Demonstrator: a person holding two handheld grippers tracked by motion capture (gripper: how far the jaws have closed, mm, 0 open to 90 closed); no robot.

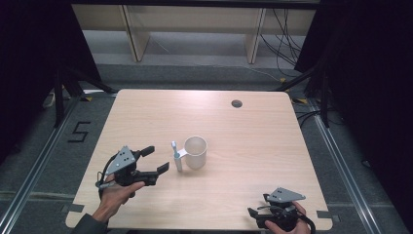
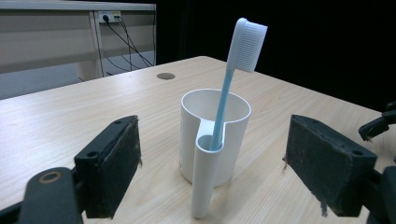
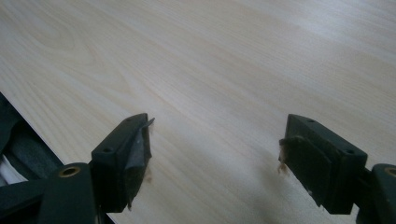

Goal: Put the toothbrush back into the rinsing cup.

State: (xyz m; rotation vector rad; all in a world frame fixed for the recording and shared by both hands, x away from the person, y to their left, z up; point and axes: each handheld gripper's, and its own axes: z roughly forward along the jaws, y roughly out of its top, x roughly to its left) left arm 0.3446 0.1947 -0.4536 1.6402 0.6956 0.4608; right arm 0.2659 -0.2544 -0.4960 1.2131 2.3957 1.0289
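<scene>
Pale wood-grain tabletop [image 1: 253,126] with rounded corners stands on a grey floor, dark curtains to either side and light wooden furniture behind it; a small round cable hole [image 1: 236,103] sits toward its far edge, at about 12 o'clock from the cup.

Near the middle of the tabletop stands a white cup [image 1: 196,152], upright, smooth and plain, with a narrow white tube [image 2: 204,186] joined to its side wall and running down to the tabletop. In that tube stands a toothbrush [image 2: 229,79] with a light blue handle and a white bristled head, leaning slightly, its head well above the cup's rim. In the high view the tube side faces 9 o'clock.

At roughly 8 o'clock from the cup, near it but not touching, the left gripper [image 1: 152,159] is held in a hand, its jaws spread wide and empty, pointing at the cup.

At about 5 o'clock, well apart, by the near edge, the right gripper [image 1: 254,214] rests in the other hand, its jaws also wide apart over bare wood, holding nothing.
</scene>
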